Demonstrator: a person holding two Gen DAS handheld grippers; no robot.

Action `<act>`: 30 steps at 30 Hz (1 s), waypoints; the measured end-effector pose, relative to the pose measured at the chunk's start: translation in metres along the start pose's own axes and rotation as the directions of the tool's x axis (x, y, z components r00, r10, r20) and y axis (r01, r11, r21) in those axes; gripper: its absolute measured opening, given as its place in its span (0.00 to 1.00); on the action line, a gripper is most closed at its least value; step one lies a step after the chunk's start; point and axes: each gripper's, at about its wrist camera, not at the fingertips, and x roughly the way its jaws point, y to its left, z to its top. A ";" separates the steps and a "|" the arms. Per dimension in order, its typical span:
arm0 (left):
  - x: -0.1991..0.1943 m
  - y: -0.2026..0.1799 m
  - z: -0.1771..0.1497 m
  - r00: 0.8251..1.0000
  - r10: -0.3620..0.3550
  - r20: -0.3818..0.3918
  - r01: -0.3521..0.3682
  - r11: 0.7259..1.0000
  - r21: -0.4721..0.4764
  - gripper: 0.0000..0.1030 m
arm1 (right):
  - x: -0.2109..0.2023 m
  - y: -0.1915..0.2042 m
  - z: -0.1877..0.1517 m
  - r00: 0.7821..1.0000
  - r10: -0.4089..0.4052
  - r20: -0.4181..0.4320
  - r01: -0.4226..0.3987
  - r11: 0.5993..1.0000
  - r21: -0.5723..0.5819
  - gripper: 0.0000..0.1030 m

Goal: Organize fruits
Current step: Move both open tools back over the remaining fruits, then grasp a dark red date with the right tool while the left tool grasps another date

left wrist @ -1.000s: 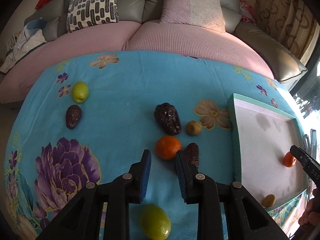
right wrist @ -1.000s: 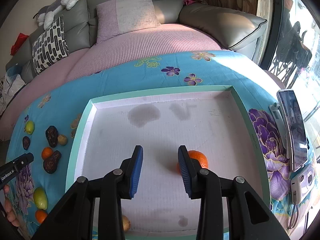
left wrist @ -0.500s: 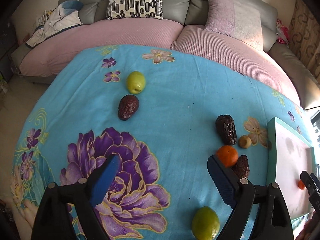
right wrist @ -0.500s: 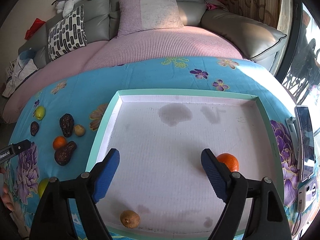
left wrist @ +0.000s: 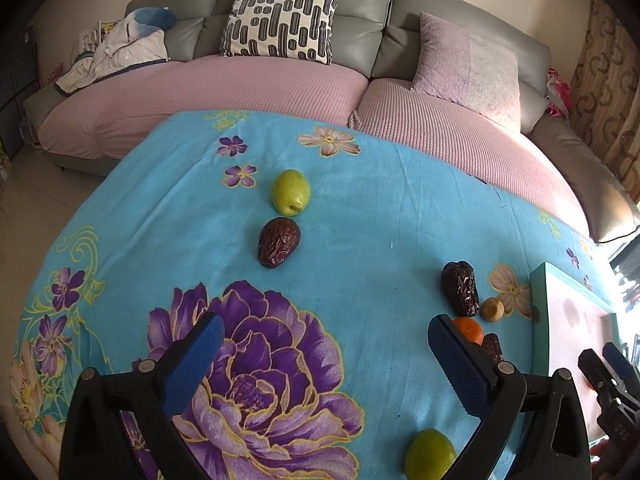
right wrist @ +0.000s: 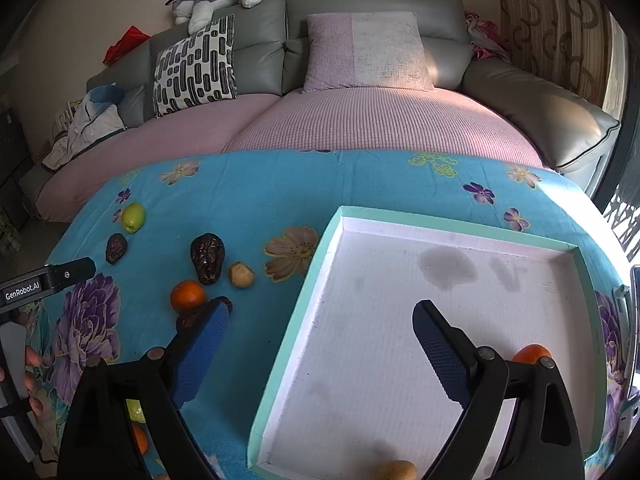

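left gripper: matte black plastic arms, each carrying a blue ribbed pad on its inner face, with a round silver screw at every pivot. right gripper is the same build, black frame, blue textured pads, silver screws. in the right wrist view the other tool's black body reads "genrobot.ai" in white lettering, and bare fingertips curl around its grey handle.
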 end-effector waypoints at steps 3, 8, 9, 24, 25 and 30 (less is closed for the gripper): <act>-0.005 0.004 0.006 0.999 0.011 0.038 -0.011 1.000 0.000 1.00 | 0.002 0.022 0.003 1.000 0.027 0.013 -0.026 0.999 -0.037 0.91; -0.015 0.010 0.026 0.993 0.035 0.115 -0.039 0.999 0.028 1.00 | 0.004 0.052 0.008 0.998 0.055 0.030 -0.052 0.994 -0.093 0.91; -0.014 0.011 0.031 0.991 0.036 0.126 -0.040 0.999 0.031 1.00 | 0.005 0.056 0.008 0.998 0.064 0.028 -0.061 0.993 -0.098 0.91; 0.060 0.034 0.048 0.999 0.040 0.012 -0.040 0.999 0.000 0.83 | 0.062 0.085 -0.002 0.990 0.063 -0.128 -0.085 0.982 -0.171 0.78; 0.064 0.036 0.047 0.999 0.039 0.003 -0.039 0.999 -0.006 0.80 | 0.065 0.086 -0.004 0.988 0.063 -0.141 -0.087 0.981 -0.173 0.73; 0.075 0.041 0.048 1.000 0.030 -0.010 -0.030 0.999 -0.014 0.62 | 0.075 0.085 -0.011 0.983 0.056 -0.178 -0.087 0.981 -0.171 0.67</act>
